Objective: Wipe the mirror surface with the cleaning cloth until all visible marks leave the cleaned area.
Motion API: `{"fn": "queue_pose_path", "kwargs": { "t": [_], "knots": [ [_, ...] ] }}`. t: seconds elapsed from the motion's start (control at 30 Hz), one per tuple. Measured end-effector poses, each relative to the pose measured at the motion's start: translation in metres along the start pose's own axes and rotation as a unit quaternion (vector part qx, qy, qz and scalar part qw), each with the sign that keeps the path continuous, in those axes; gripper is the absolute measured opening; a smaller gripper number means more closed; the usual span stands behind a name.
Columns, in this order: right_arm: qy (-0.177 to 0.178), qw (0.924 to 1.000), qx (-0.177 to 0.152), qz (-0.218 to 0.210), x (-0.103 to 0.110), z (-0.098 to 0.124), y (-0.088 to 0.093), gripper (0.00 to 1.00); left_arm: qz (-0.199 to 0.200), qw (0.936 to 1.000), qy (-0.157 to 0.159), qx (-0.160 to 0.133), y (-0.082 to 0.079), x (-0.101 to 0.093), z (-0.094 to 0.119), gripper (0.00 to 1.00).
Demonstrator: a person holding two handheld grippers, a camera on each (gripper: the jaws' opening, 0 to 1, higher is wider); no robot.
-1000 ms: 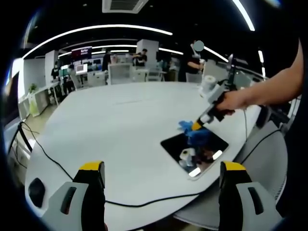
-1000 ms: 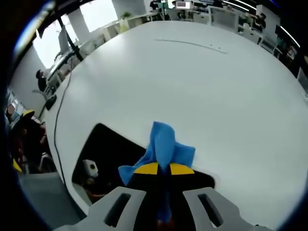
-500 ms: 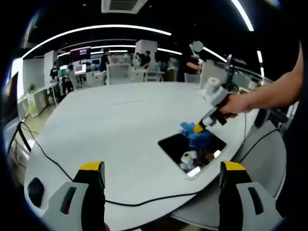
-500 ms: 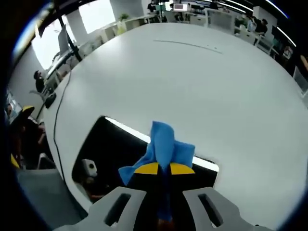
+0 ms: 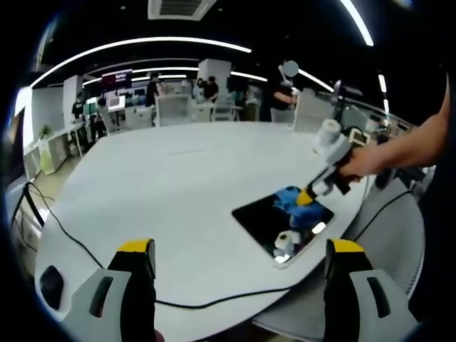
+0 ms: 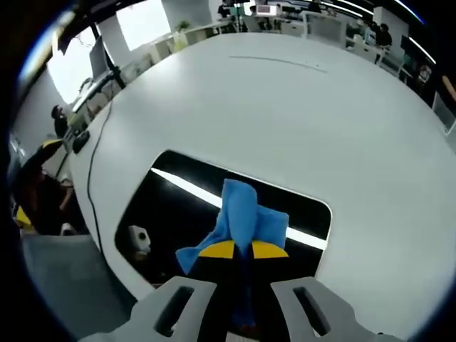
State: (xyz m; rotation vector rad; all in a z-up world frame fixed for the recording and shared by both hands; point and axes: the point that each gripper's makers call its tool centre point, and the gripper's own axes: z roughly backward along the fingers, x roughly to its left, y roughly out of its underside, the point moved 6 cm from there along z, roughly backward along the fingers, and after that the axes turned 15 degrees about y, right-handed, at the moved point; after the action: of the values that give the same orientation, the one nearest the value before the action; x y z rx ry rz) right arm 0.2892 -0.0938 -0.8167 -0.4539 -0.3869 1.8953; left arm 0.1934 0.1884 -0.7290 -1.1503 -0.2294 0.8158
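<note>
A dark rectangular mirror [image 5: 274, 221] lies flat near the right edge of the white table [image 5: 178, 185]. In the right gripper view the mirror [image 6: 178, 214] reflects ceiling light strips. My right gripper [image 6: 242, 251] is shut on a blue cleaning cloth [image 6: 242, 217] and presses it on the mirror's near part. The left gripper view shows that right gripper [image 5: 308, 197], held by a person's hand [image 5: 360, 164], with the blue cloth [image 5: 292, 201] on the mirror's far corner. My left gripper [image 5: 239, 260] is open, nothing between its jaws, hanging above the table's near edge.
A black cable [image 5: 71, 235] runs along the table's near left edge. A grey chair [image 5: 385, 242] stands beside the table at the right. Desks, chairs and people fill the far room [image 5: 192, 100]. Wide bare tabletop stretches left of the mirror.
The right gripper has slid the cloth across the mirror toward its right end. In the right gripper view more of the mirror now shows ahead. The left gripper has stayed still.
</note>
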Motion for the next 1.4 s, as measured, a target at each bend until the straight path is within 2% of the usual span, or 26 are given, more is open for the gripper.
{"fn": "queue_pose_path", "kwargs": {
  "t": [0.77,1.07,1.2,1.3,1.4],
  "knots": [
    [-0.022,0.9986,0.015,-0.045,0.012,0.025,0.043,0.01,0.002,1.0000,0.008,0.003,0.003,0.002,-0.007,1.00],
    [-0.024,0.9986,0.028,-0.039,0.019,0.037,0.061,0.01,0.002,0.9999,0.011,0.003,0.003,0.002,-0.011,1.00],
    [-0.022,0.9989,0.024,-0.034,0.019,0.038,0.064,0.01,0.002,0.9999,0.011,0.003,0.002,0.002,-0.012,1.00],
    [-0.028,0.9964,0.052,-0.061,0.020,0.039,0.065,0.01,0.003,0.9999,0.011,0.004,0.003,0.001,-0.013,1.00],
    [-0.028,0.9972,0.047,-0.051,0.019,0.038,0.064,0.01,0.003,0.9999,0.011,0.004,0.004,0.001,-0.013,1.00]
  ]
}}
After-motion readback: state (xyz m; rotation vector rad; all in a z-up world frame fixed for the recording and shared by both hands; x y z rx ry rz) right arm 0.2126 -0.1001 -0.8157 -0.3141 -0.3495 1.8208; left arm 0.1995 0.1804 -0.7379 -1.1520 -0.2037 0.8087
